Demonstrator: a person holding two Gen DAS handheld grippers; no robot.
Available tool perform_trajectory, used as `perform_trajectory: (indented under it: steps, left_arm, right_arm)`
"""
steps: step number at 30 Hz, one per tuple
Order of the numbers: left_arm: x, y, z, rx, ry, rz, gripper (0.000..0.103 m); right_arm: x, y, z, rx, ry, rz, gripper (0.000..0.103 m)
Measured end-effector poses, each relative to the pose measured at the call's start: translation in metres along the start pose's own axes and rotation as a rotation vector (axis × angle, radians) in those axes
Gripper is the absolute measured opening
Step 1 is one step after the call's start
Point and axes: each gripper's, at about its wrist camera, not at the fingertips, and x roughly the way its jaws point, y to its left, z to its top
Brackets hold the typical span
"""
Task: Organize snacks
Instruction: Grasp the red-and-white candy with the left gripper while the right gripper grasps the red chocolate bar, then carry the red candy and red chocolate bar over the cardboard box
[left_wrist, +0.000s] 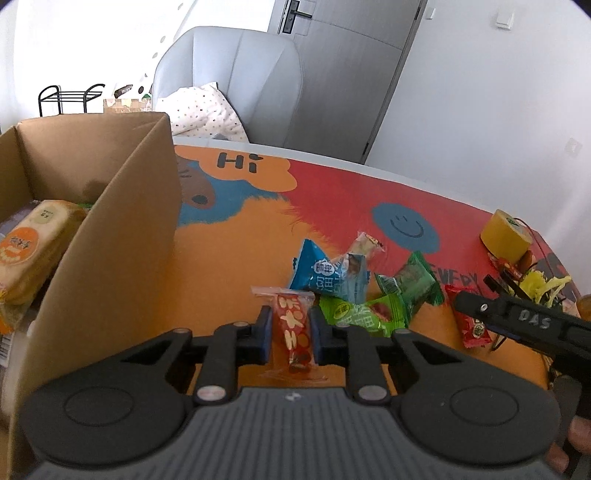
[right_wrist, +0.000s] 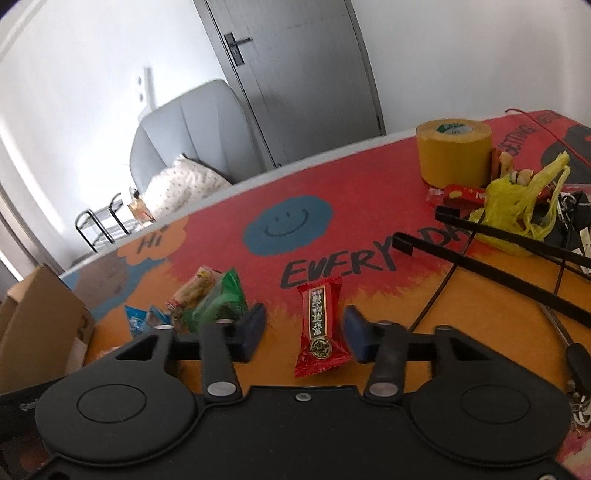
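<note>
Left tool: clenched on a red snack bar with white lettering, its blue pads pressing both long sides; the bar lies on the surface, not lifted.
Right tool: jaws astride a red wrapped snack with a gap showing on each side, so nothing is grasped yet.
Done so far: the cardboard box, to the left of the left tool, already holds a few packs, a pale bread-like one among them.
Left to do: judging by what lies loose, most of the work remains. Just ahead and right of the left tool sit a blue packet, two green packets and a small clear-wrapped sweet, heaped and touching; the two red ones at the tools also wait.
Box edge: its near wall stands upright close beside the left tool's left side; a carried snack must rise over that rim.
Open room: the printed surface ahead of both tools is bare up to its far edge.
Clutter on the right: black tongs, a yellow plastic bag and a yellow tape roll lie ahead and right of the right tool, near but apart from its snack.
Between tools: the right tool appears at the right edge of the left wrist view, near the green packets, so a sideways swing there is tight.
</note>
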Motion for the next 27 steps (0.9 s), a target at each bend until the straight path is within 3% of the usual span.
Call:
perform_trajectory:
  steps: [1,4,27]
  left_arm:
    - [0.001,0.0,0.001,-0.002,0.002,-0.003,0.02]
    - [0.002,0.002,0.002,-0.005,0.004,-0.009,0.02]
    - [-0.053,0.006,0.005,0.031,-0.07,-0.082,0.02]
  right_arm:
    - [0.003,0.001,-0.001,-0.006,0.015,-0.007,0.027]
    - [0.001,0.003,-0.005,-0.029,0.033,-0.001,0.021]
    - [-0.058,0.029,-0.014,-0.019,-0.022,0.081,0.02]
